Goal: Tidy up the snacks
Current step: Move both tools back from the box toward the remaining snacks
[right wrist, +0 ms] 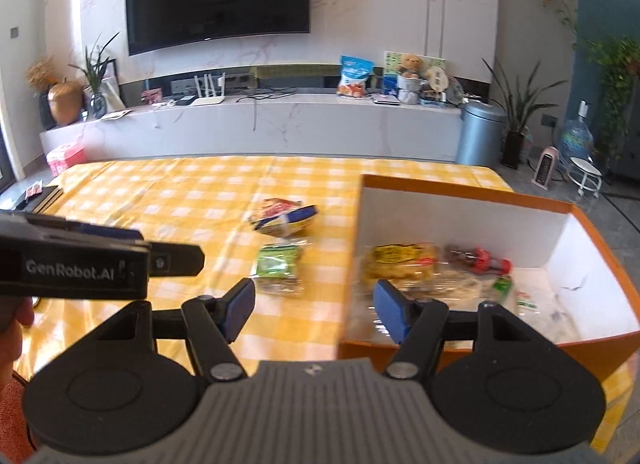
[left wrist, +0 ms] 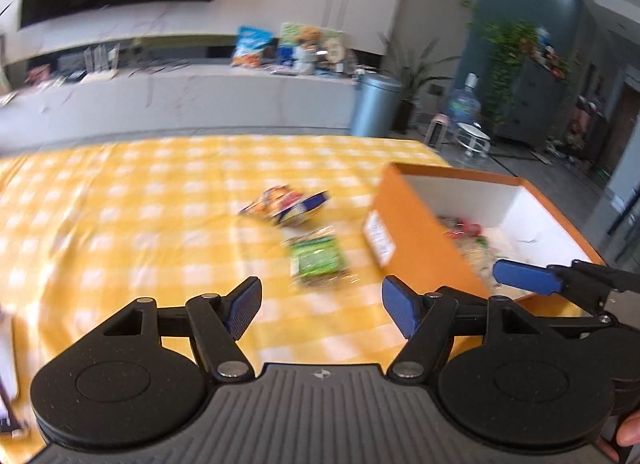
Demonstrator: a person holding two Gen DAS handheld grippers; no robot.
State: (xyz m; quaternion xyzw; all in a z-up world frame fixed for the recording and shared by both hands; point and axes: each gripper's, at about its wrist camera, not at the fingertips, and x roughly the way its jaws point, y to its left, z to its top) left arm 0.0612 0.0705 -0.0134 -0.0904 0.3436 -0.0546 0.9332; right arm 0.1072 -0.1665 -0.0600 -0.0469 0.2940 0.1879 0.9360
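Orange cardboard box (right wrist: 472,192) with a white inside sits on the right part of the table (right wrist: 160,200), which has a yellow checked cloth. In the box: a yellow snack bag (right wrist: 400,264), a clear packet with red bits (right wrist: 478,258) and some see-through wrappers I can't make out. Still out on the cloth, just left of the box, are a green snack pack (right wrist: 278,264) and a multicoloured pack (right wrist: 282,216) behind it. Left hand-held gripper (left wrist: 320,306) and right hand-held gripper (right wrist: 314,308) both have jaws spread, nothing between them.
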